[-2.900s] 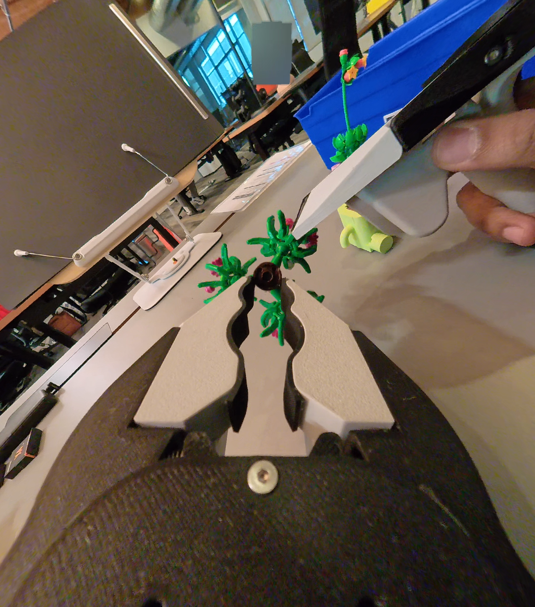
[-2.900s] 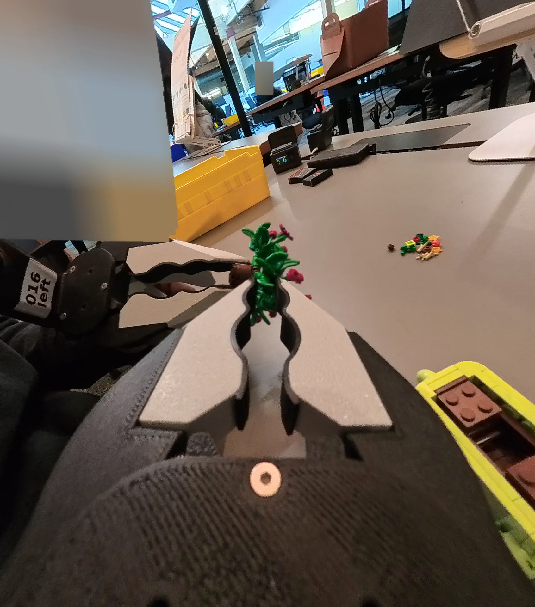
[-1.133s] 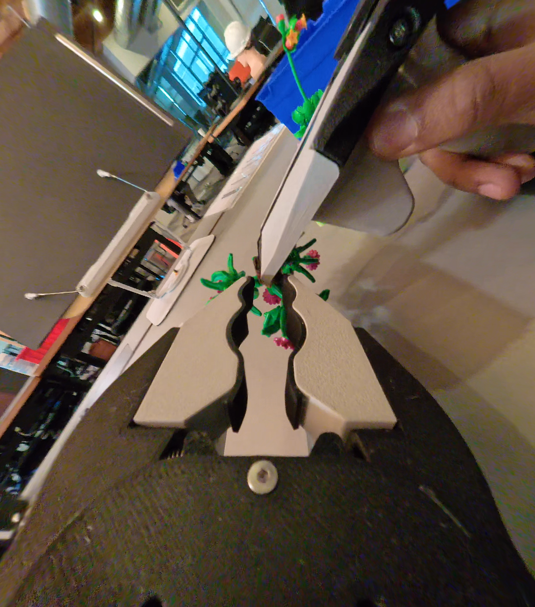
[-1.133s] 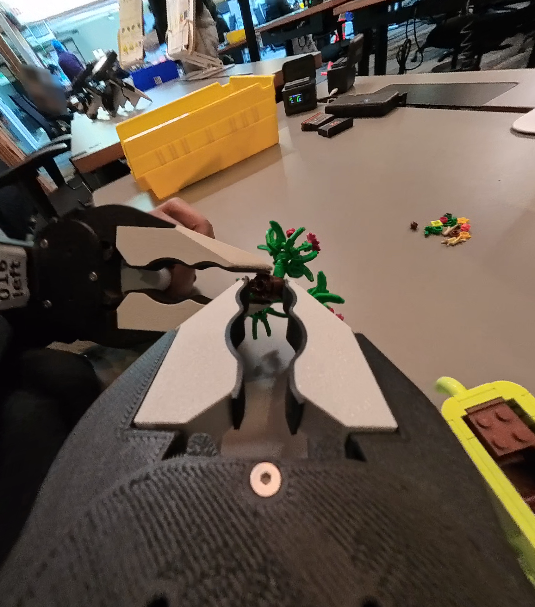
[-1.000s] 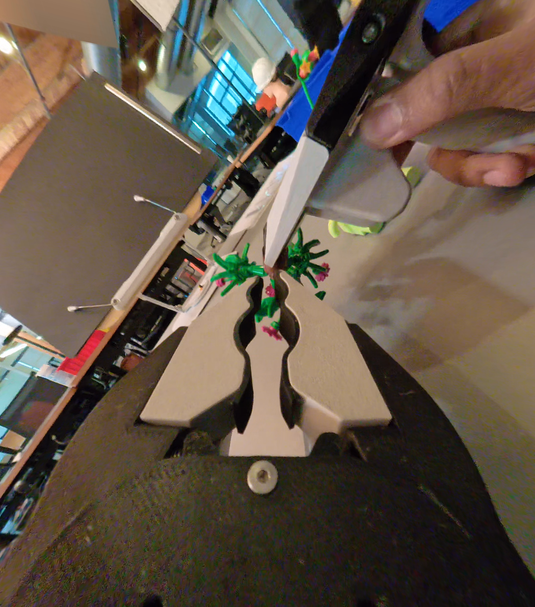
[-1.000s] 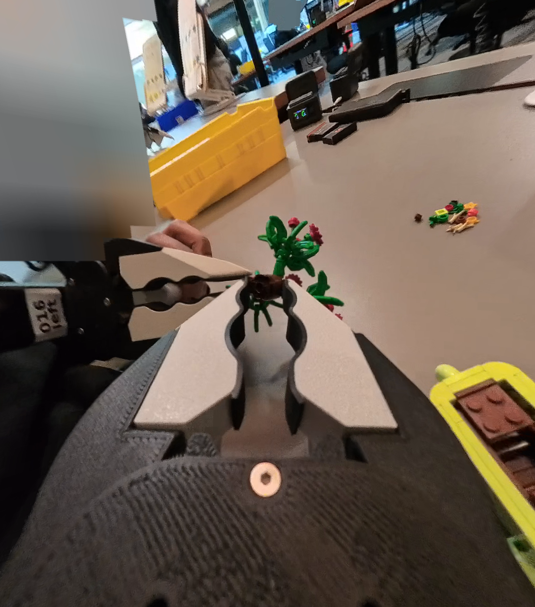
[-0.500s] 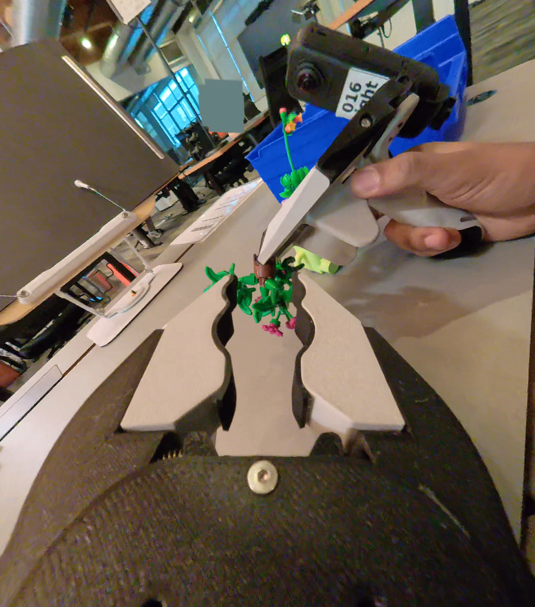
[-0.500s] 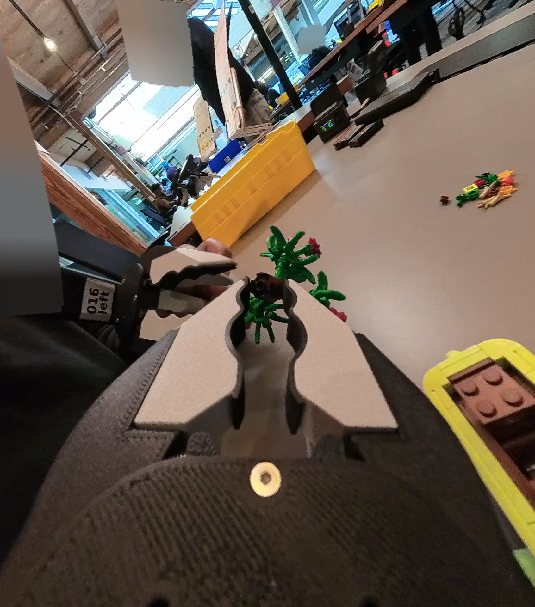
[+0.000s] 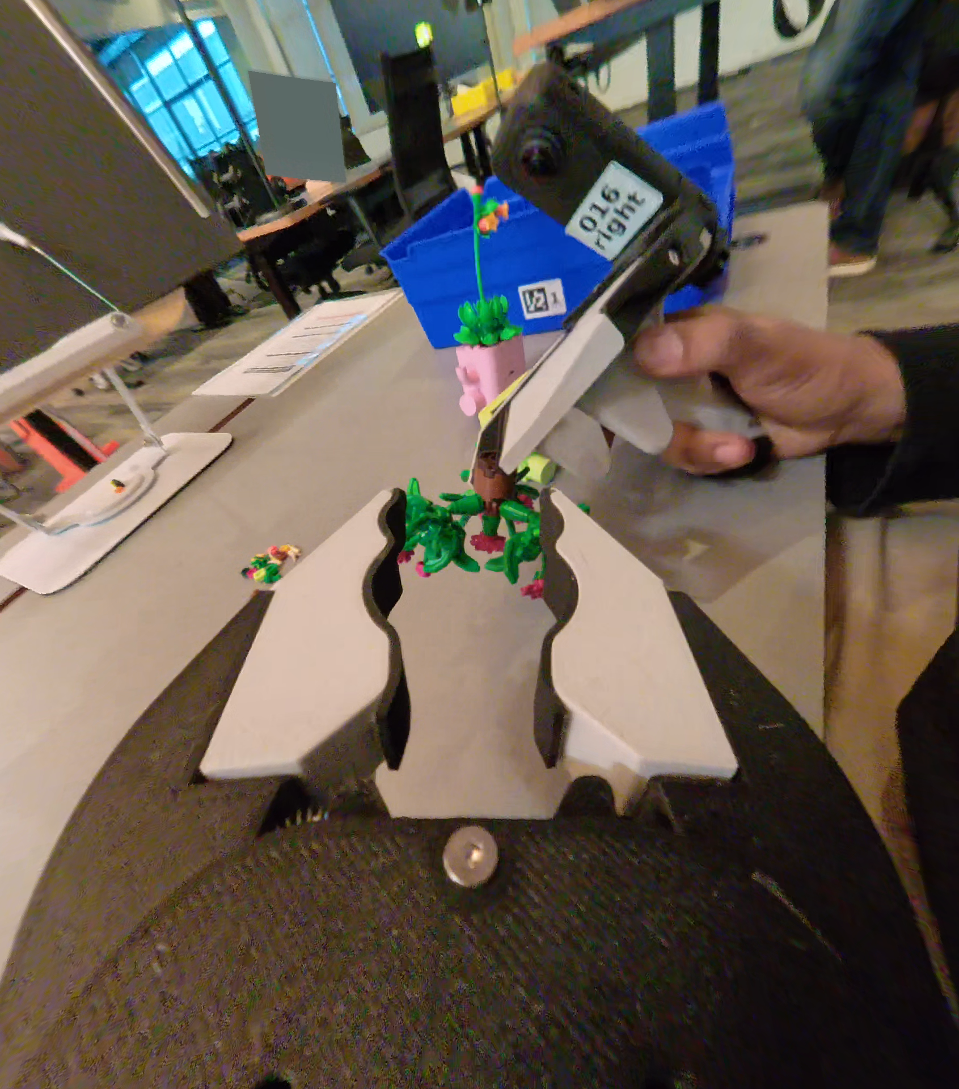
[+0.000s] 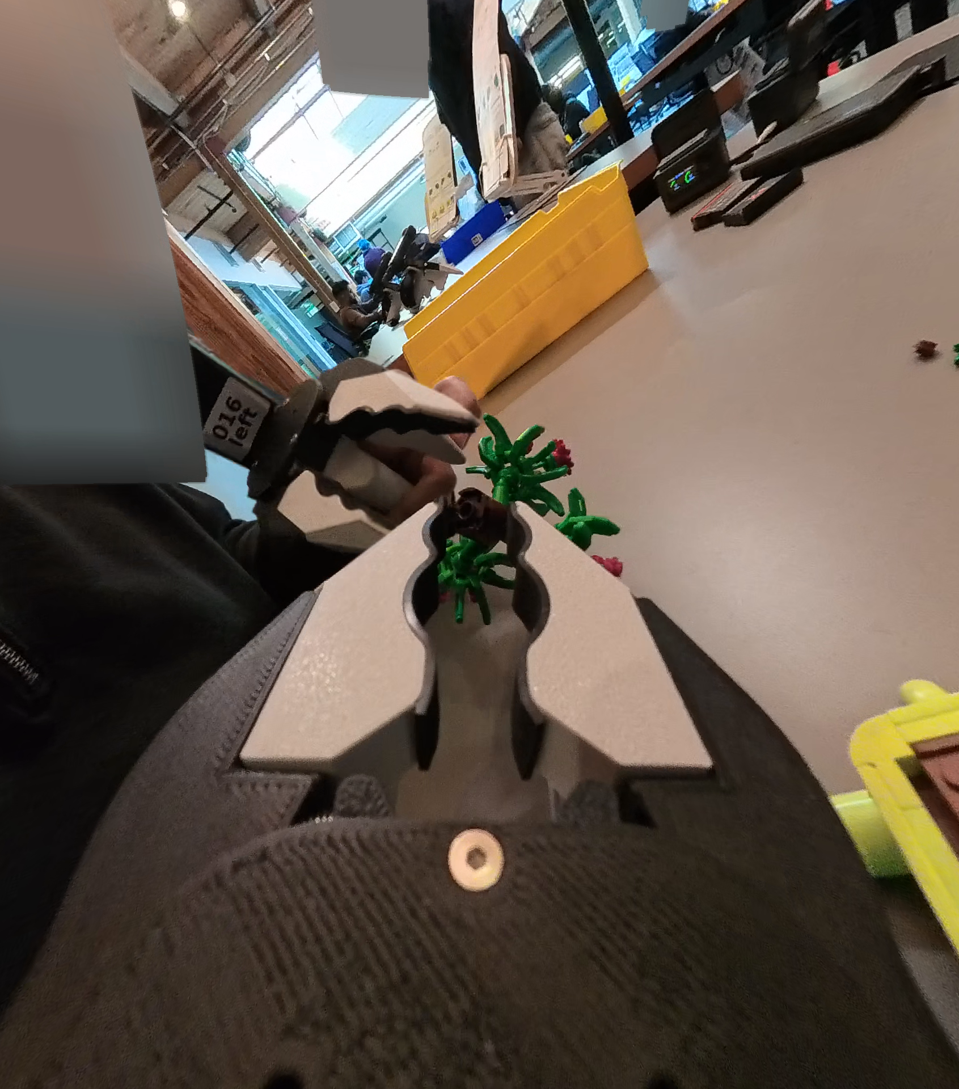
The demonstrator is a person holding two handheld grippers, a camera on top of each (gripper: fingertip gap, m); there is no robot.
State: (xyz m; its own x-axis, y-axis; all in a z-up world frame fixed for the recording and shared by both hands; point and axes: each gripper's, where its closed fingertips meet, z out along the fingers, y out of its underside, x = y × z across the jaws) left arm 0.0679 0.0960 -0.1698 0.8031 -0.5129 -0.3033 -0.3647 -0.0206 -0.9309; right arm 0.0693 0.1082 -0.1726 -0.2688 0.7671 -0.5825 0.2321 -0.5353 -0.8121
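Note:
A small toy plant with green leaves (image 9: 453,539), pink buds and a brown stem piece (image 9: 490,478) hangs upside down above the table. My right gripper (image 10: 474,511) is shut on the brown stem piece (image 10: 480,521); green leaves (image 10: 515,465) stick out past its tips. In the left wrist view the right gripper (image 9: 491,459), held by a hand, points down at the plant. My left gripper (image 9: 471,507) is open and empty, its fingers on either side of the leaves without touching. It also shows in the right wrist view (image 10: 465,439), just left of the plant.
A pink pot with a tall flower (image 9: 491,365) stands before a blue bin (image 9: 524,277). A lime brick planter with brown plates (image 10: 901,766) lies close right. Loose small pieces (image 9: 270,563) lie on the grey table (image 10: 789,471). A yellow bin (image 10: 524,289) and monitor stand (image 9: 111,501) stand farther back. Left and right tips are no more than a few centimetres apart.
My left gripper has opened, let go of the plant and drawn back a little. The right gripper keeps hold of the brown stem and now carries the plant alone.

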